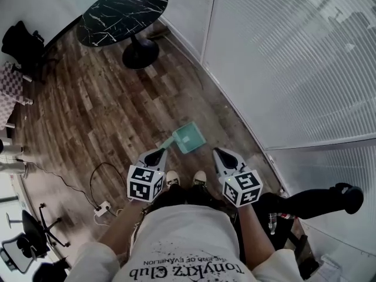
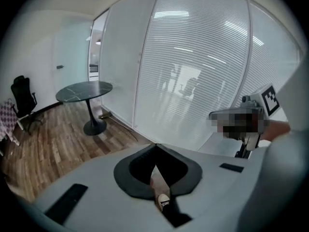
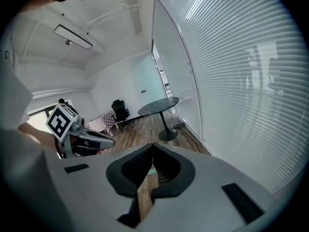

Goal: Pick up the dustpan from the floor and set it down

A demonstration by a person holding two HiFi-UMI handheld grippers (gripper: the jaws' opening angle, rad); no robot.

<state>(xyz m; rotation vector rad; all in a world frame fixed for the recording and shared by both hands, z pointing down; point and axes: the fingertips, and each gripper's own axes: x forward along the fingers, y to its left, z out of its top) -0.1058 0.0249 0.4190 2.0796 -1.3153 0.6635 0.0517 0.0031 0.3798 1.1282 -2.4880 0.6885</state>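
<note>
A teal dustpan (image 1: pixel 190 137) lies on the wooden floor in front of the person's shoes, its handle pointing towards the left gripper. In the head view my left gripper (image 1: pixel 157 153) hangs above the floor just beside the handle's end, apart from it. Its jaws are shut with nothing between them; in the left gripper view (image 2: pixel 155 146) only floor and a shoe (image 2: pixel 163 200) show through the gap behind the tips. My right gripper (image 1: pixel 221 153) is to the right of the pan, also shut and empty. In the right gripper view (image 3: pixel 153 145) a sliver of the teal dustpan (image 3: pixel 151 172) shows below the jaws.
A round black marble table (image 1: pixel 123 13) stands at the far end of the floor, a black chair (image 1: pixel 20 43) to its left. A glass wall with blinds (image 1: pixel 294 69) runs along the right. A power strip with its cable (image 1: pixel 101 207) lies at the lower left.
</note>
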